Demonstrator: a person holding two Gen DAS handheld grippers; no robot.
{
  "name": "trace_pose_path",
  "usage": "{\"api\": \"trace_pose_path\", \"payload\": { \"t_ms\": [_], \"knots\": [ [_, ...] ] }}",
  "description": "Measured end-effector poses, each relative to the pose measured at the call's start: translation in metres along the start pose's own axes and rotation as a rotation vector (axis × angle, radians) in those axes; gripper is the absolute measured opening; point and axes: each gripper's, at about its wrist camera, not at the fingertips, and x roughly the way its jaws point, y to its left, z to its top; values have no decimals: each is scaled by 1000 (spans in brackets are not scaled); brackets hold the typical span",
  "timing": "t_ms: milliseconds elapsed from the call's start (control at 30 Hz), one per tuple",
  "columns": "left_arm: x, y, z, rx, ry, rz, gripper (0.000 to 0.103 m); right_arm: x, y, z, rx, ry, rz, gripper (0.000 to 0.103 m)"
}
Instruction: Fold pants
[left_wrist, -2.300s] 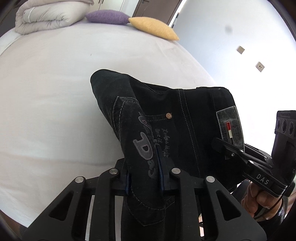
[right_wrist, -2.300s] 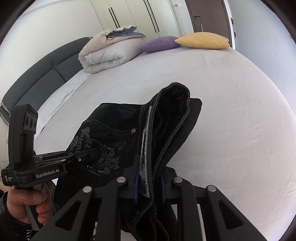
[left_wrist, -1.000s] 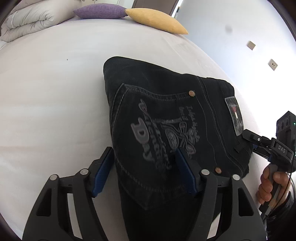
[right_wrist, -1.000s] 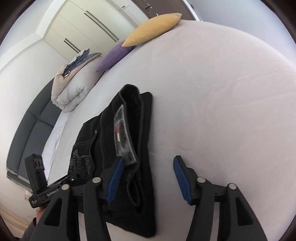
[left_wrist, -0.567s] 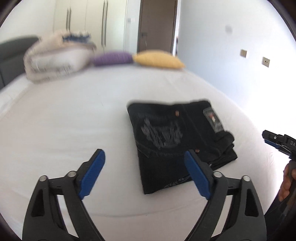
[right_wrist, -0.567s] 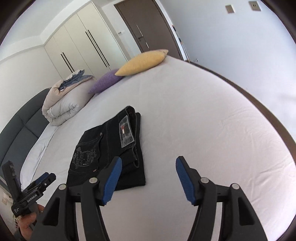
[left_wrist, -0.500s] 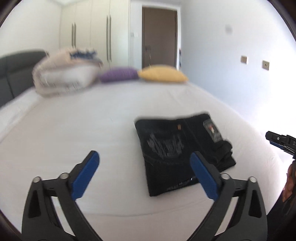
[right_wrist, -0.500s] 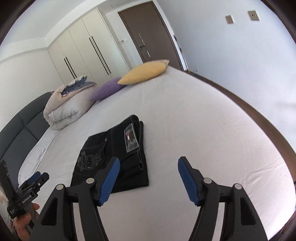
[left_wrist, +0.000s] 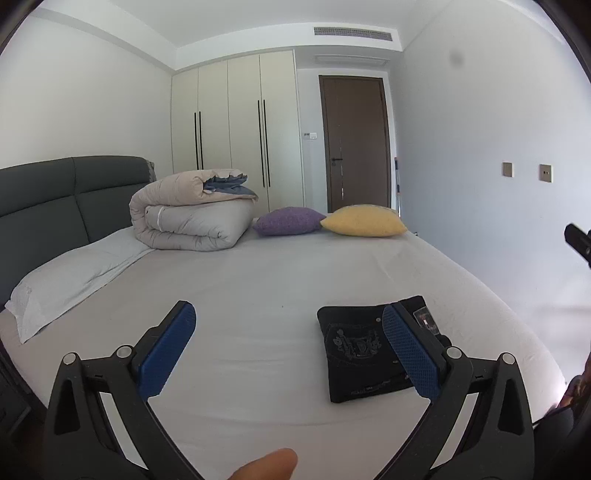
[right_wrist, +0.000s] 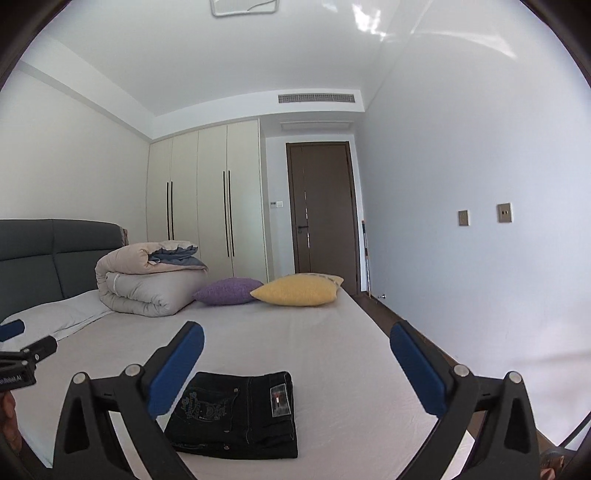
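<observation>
— Both grippers have pulled up and away from the pants (right_wrist: 240, 417) since a moment ago.

— Where are the pants?

— Folded flat on the bed (right_wrist: 332, 354), near its foot, far from the yellow pillow (right_wrist: 299, 290).

— Is the left gripper (left_wrist: 291, 345) holding them?

— No. Its blue pads (left_wrist: 166, 349) are spread wide, empty. The pants lie beyond, by its right finger.

— And the right gripper (right_wrist: 295, 369)?

— Spread wide too, empty. The pants lie below it, nearer its left finger.
</observation>
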Motion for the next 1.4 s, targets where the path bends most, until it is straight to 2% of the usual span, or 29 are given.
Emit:
{"api": "trace_pose_path", "payload": {
  "t_ms": [67,167,333,433,567,700,967,1400],
  "knots": [
    [-5,0,-7,-11,38,-5,103,-6,4,8,-1,6,16,103],
    [-2,-8,-20,-15,97,-10,103,-7,11,8,-27,78,18,103],
    [25,-27,-48,-38,203,-43,103,10,8,-27,-7,248,3,103],
    [36,-32,-61,-32,253,-32,103,26,1,-55,38,375,-7,103],
    [60,-31,-77,-46,321,-18,103,38,0,-84,61,491,-12,103],
    [77,-27,-90,-57,365,-16,103,43,2,-96,67,533,-12,103],
    [96,-25,-106,-64,419,-13,103,40,17,-97,20,552,21,103],
    [106,-29,-119,-63,454,-12,103,44,18,-103,14,578,34,103]
  ]
}}
